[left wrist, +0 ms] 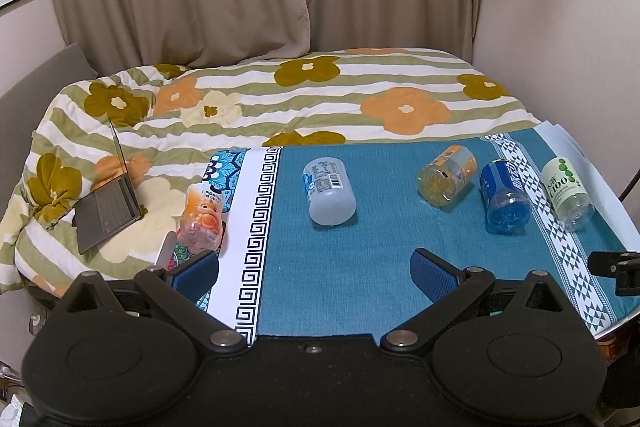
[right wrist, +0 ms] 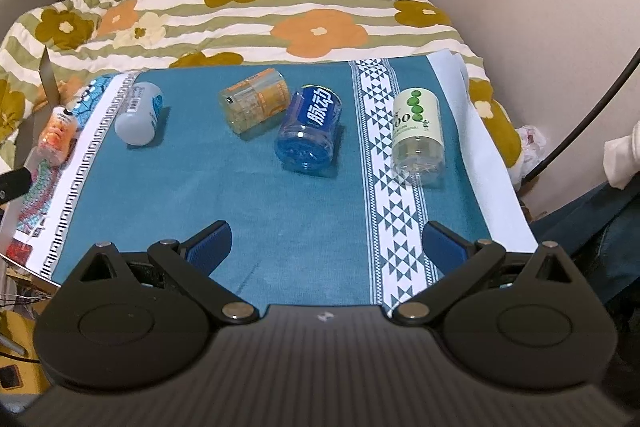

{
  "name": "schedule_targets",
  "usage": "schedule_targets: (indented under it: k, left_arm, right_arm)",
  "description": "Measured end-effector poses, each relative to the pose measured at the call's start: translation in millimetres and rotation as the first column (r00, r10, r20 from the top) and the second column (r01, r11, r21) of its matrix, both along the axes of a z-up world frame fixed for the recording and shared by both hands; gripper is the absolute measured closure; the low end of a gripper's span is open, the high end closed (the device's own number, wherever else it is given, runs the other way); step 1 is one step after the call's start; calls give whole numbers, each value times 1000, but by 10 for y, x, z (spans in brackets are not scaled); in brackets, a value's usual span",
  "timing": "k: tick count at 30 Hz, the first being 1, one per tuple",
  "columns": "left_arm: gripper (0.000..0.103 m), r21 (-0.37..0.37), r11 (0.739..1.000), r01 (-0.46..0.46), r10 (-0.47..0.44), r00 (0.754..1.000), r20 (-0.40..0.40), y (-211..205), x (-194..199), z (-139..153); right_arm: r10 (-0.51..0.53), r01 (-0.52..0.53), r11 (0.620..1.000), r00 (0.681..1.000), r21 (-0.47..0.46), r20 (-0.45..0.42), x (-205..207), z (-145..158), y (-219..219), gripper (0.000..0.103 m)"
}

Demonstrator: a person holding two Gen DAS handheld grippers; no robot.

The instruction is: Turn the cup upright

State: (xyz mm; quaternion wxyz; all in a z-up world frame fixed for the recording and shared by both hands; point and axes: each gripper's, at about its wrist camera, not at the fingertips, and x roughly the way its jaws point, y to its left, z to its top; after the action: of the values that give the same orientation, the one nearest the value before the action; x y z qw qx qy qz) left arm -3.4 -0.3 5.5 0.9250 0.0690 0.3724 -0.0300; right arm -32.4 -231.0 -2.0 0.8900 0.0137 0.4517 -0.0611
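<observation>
Since all five cups lie tipped on the tabletop [right wrist: 280, 227], nothing is flipped yet. My left tongs [left wrist: 316, 273] and right tongs [right wrist: 326, 247] hang released over its near edge, grasping nothing. The peach cup [left wrist: 200, 217] lies at the left edge, the white cup [left wrist: 329, 191], orange cup [right wrist: 256, 99] and blue cup [right wrist: 310, 127] mid-cloth, the green-dotted cup [right wrist: 416, 135] toward the right edge; all look empty.

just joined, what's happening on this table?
Nothing is being handled yet. Both the left gripper and the right gripper hover open over the near edge of the blue tablecloth, empty. Five cut-bottle cups lie on their sides, none upright: peach cup, white cup, orange cup, blue cup and green-dotted cup. The flipping has not started.
</observation>
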Motion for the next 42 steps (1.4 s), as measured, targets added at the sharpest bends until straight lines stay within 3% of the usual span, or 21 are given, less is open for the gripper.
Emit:
schedule_targets:
  k: [42]
  left_arm:
    - [0,-5,1000,26,-26,1000,5,-28,48,-23]
  right_arm:
    - [-21,21,1000,1000,11,-1,20,-4,-16,0]
